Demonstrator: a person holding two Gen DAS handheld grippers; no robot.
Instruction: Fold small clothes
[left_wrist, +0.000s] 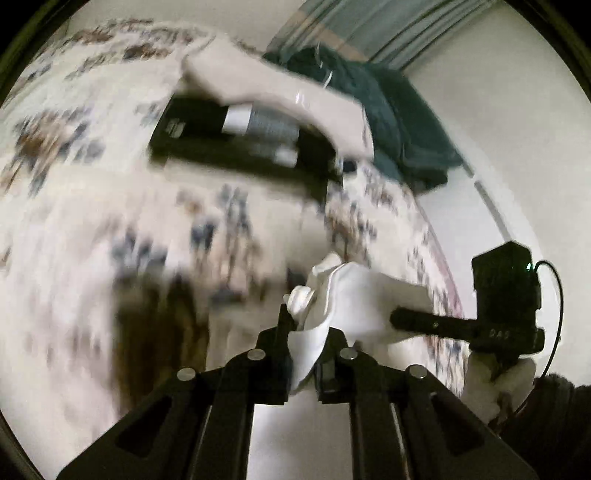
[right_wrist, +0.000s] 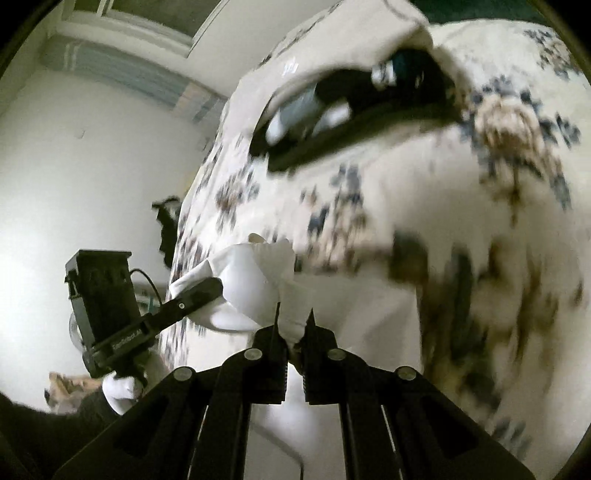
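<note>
A small white garment (left_wrist: 347, 299) hangs bunched in the air above a floral bedspread (left_wrist: 110, 229). My left gripper (left_wrist: 308, 332) is shut on one edge of it. In the left wrist view my right gripper (left_wrist: 406, 317) comes in from the right and pinches the same cloth. In the right wrist view the white garment (right_wrist: 255, 277) is clamped by my right gripper (right_wrist: 293, 321), and my left gripper (right_wrist: 210, 288) grips its left edge. Both views are blurred by motion.
A black box with a white label (left_wrist: 240, 140) lies on the bedspread under a beige cloth (left_wrist: 280, 96). A dark green garment (left_wrist: 391, 114) is heaped behind it. A white wall (left_wrist: 517, 147) and a striped curtain (left_wrist: 369, 33) stand beyond the bed.
</note>
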